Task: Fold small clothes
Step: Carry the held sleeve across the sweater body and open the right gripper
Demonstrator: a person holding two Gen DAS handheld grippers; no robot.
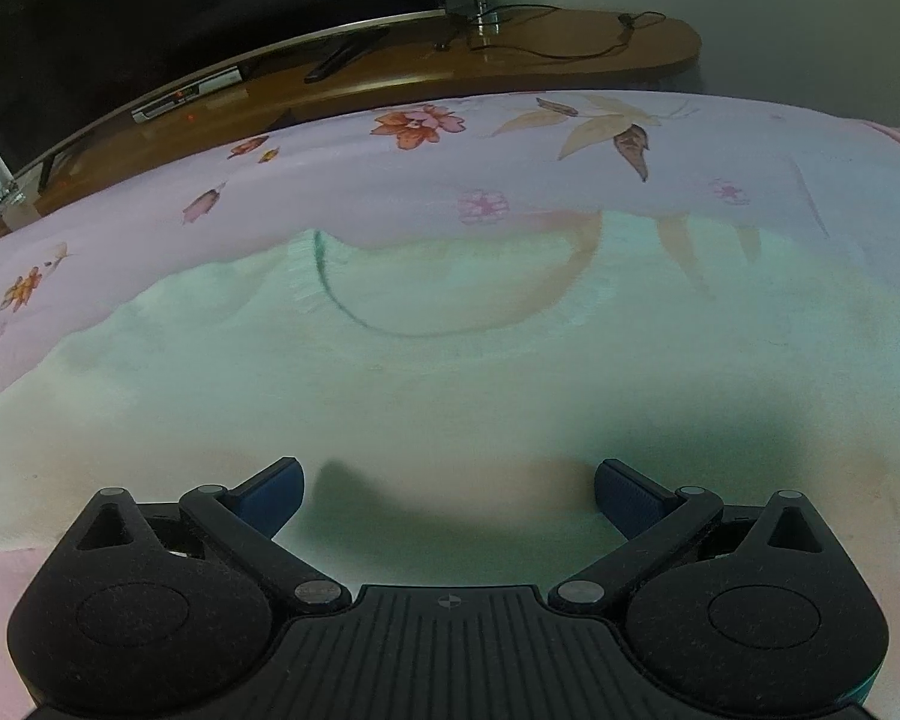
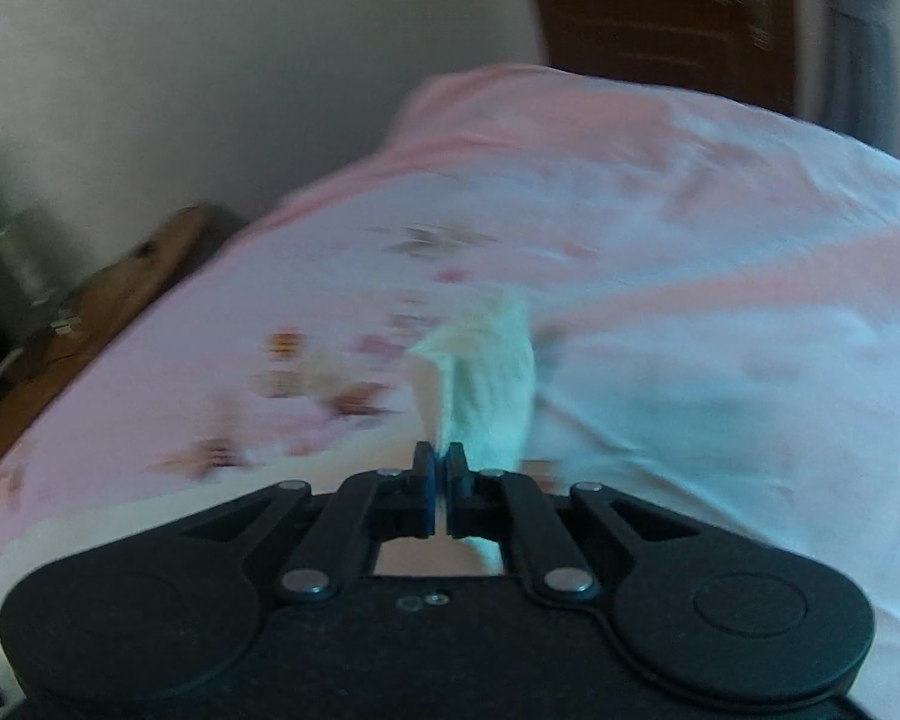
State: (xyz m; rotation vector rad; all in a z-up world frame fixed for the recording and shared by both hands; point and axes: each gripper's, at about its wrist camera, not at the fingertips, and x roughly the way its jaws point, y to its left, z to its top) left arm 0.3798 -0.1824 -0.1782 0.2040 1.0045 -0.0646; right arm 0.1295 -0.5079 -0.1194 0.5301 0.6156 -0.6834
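Note:
A small pale mint-white knit top [image 1: 342,384] lies flat on the floral bedsheet [image 1: 570,180], its round neckline toward the far side. My left gripper [image 1: 449,483] is open, its blue pads [image 1: 282,489] spread wide just above the garment's near part. My right gripper [image 2: 441,468] is shut on a fold of the same pale garment [image 2: 486,372], which stands up in a bunch from between its fingers above the bed. The right wrist view is blurred by motion.
A wooden table [image 1: 510,60] with a dark screen, a cable and a metal stand runs behind the bed's far edge. It also shows in the right wrist view [image 2: 120,282] at left. A pink-white sheet [image 2: 720,300] covers the bed; a wall stands behind.

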